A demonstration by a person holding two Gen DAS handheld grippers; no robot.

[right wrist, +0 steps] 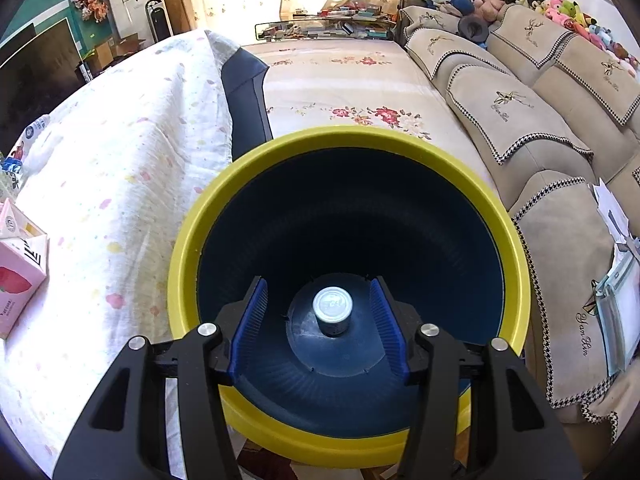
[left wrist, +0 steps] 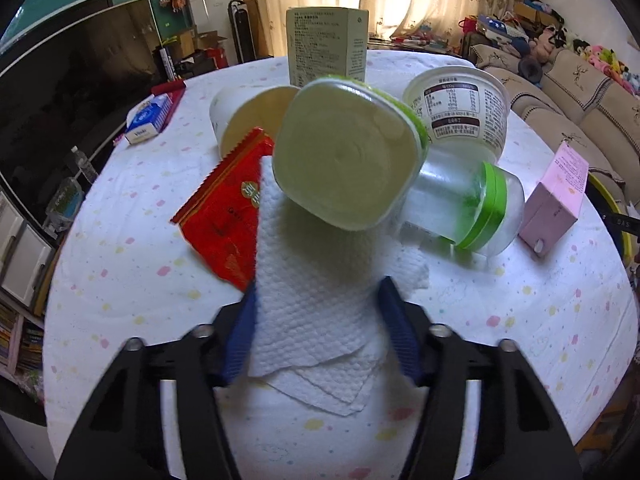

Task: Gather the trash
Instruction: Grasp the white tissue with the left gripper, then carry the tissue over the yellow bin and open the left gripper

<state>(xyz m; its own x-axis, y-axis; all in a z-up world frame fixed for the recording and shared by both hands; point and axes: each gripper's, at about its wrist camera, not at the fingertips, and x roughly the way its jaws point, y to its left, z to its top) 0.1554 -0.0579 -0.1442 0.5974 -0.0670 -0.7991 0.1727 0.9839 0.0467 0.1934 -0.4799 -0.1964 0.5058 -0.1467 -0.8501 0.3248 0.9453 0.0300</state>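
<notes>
A folded white paper towel (left wrist: 316,312) lies flat on the tablecloth (left wrist: 132,264), partly over a red wrapper (left wrist: 224,216). My left gripper (left wrist: 319,288) straddles the towel, its blue pads (left wrist: 244,328) right at the towel's two edges; the towel is not crumpled. A green-rimmed clear cup (left wrist: 348,156) lies on its side at the towel's far end. My right gripper (right wrist: 318,283) hangs open over a yellow-rimmed dark blue bin (right wrist: 188,240). Nothing is in its jaws. A small silver-topped can (right wrist: 333,312) stands on the bin's bottom.
Behind the towel are a clear bottle with a green band (left wrist: 468,208), a white labelled tub (left wrist: 460,112), a tipped paper cup (left wrist: 248,116), a tall carton (left wrist: 328,48), a pink carton (left wrist: 556,200) and a tissue pack (left wrist: 148,120). A sofa (right wrist: 520,120) runs right of the bin.
</notes>
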